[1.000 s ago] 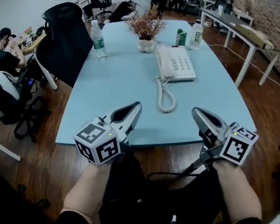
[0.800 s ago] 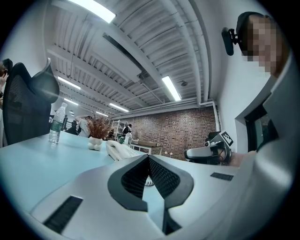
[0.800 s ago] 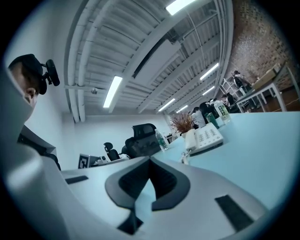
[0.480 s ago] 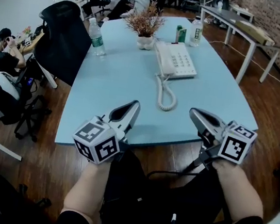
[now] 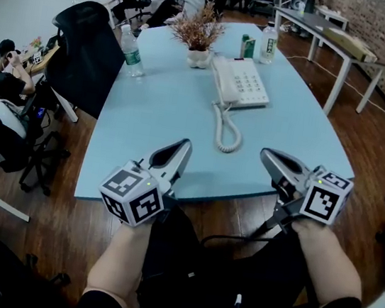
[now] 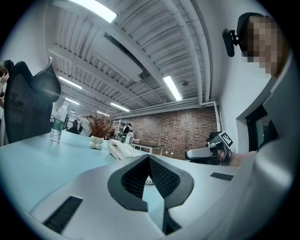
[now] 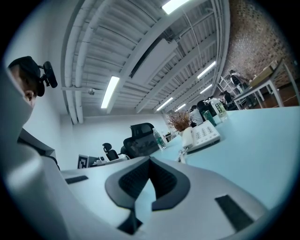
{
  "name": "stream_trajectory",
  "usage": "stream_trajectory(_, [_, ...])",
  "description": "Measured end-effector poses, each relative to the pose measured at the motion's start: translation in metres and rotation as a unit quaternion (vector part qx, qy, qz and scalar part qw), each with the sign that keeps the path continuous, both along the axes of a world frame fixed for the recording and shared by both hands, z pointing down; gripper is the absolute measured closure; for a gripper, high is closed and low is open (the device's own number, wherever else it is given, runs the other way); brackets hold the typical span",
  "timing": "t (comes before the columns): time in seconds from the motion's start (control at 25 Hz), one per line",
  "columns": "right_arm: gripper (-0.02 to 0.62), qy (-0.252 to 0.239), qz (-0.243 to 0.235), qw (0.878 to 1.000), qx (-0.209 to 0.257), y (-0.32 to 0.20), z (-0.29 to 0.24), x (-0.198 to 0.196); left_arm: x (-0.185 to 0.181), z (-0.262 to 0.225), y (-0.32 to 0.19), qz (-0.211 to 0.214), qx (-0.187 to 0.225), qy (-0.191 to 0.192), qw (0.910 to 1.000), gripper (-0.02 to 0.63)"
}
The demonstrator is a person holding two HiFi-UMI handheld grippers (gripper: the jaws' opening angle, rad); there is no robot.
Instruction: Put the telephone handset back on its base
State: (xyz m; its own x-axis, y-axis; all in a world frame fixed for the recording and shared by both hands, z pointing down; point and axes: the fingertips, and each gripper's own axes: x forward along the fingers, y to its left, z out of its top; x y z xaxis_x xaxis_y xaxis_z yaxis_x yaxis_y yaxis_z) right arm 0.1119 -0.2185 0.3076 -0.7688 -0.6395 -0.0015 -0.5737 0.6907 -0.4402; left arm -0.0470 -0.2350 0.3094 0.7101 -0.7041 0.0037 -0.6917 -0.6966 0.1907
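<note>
Both grippers hang just before the near edge of the table (image 5: 155,115), above the person's lap and well apart from the telephone. To me this looks like a waiting pose and not a reach. The left gripper (image 5: 182,148) has its fingers pressed together with nothing between them, and the right gripper (image 5: 269,158) is the same, closed and empty. Both point level toward the far end. Past the near edge, the coiled cord (image 5: 226,130) lies loose on the middle of the table and runs up to the base (image 5: 247,85). The handset (image 5: 221,84) seems to lie along the left side of the base, probably in its cradle, though I cannot tell whether it sits fully down. Behind the base stands a small vase (image 5: 199,59) that holds a dry plant (image 5: 198,32). Near the left edge stands a clear bottle (image 5: 132,53), and I cannot see how full it is. Near the far edge stand a second bottle (image 5: 268,43) and a green carton (image 5: 248,47) beside it, both upright and seemingly closed.
</note>
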Motion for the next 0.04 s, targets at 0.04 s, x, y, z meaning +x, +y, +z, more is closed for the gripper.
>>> stream_trajectory(0.04, [0.591,-0.002,-0.001,1.0,-0.001,-0.0001,-0.0001,-0.0003,-0.0002,-0.0001,0.0,0.0,0.0,0.0,1.0,0.609])
